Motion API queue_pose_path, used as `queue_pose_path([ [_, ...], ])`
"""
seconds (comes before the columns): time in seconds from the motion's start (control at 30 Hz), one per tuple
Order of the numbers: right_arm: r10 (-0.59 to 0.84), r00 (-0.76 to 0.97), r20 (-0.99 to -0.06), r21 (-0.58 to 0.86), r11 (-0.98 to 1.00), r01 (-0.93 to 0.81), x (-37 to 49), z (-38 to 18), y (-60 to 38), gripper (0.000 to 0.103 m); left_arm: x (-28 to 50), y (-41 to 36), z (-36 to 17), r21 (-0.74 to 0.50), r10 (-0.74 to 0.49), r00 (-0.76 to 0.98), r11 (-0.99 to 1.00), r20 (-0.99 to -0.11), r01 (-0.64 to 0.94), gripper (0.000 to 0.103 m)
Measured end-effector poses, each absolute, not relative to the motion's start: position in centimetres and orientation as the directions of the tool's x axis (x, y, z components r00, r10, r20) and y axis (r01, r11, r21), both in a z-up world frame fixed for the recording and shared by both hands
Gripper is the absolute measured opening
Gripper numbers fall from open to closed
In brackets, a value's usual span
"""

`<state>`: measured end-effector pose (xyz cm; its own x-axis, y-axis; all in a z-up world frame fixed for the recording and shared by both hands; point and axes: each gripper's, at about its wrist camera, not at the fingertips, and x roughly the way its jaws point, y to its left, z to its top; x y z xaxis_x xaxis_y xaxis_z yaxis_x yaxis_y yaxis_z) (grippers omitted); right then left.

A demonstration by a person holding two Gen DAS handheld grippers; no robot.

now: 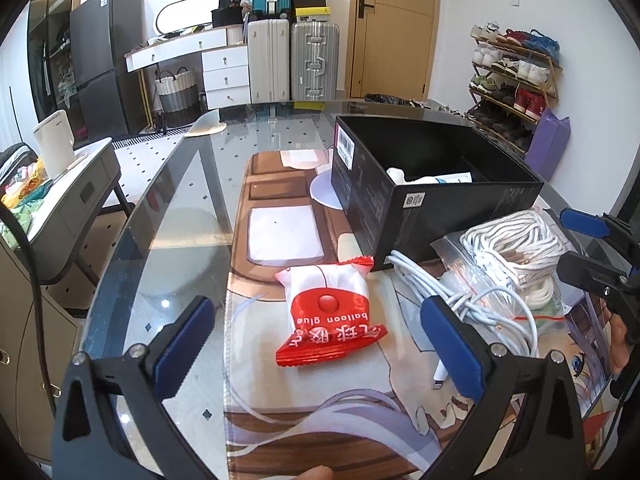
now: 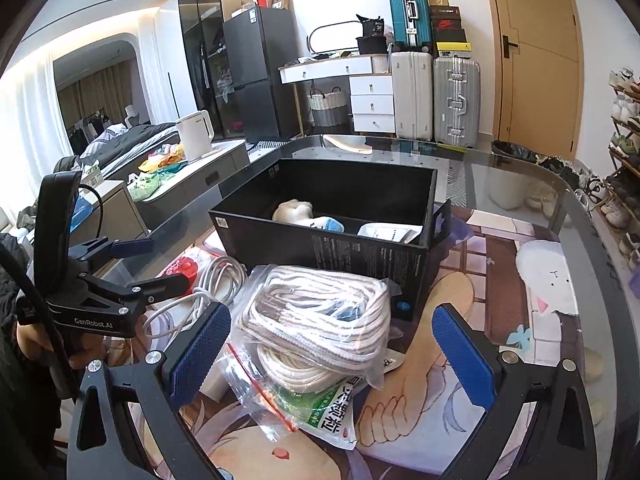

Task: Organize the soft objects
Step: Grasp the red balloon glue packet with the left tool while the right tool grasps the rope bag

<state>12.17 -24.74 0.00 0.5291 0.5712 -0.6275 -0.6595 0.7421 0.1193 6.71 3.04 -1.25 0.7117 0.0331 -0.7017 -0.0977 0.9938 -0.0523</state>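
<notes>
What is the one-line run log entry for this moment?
left gripper: open, before balloon glue packet | right gripper: open, around bagged rope | black box: partly filled

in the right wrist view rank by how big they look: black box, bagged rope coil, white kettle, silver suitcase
1. black box
2. bagged rope coil, though nearness to the camera inflates it
3. silver suitcase
4. white kettle

The black box (image 1: 424,200) hides most of its contents behind its near wall, the white cable (image 1: 452,300) runs partly under the rope bag (image 2: 320,320), and the green packet (image 2: 332,412) lies mostly covered.
</notes>
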Motion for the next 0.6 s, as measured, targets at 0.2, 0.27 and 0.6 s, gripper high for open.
queue_pose_path([
  [0.2, 0.569, 0.519, -0.638, 0.115, 0.737, -0.666, 12.0, -0.6, -24.2, 0.102, 7.1, 2.9, -1.7, -0.042, 0.042, 0.693, 0.994, -0.72, -0.105, 0.103],
  [0.27, 0.566, 0.516, -0.642, 0.112, 0.736, -0.668, 11.9, -0.7, -24.0, 0.102, 7.3, 3.1, -1.8, -0.051, 0.035, 0.687, 0.993, -0.726, -0.105, 0.103],
  [0.6, 0.553, 0.509, -0.66, 0.101, 0.736, -0.669, 11.9, -1.1, -23.1, 0.102, 7.4, 3.4, -1.8, -0.09, 0.0, 0.68, 0.991, -0.733, -0.097, 0.103],
])
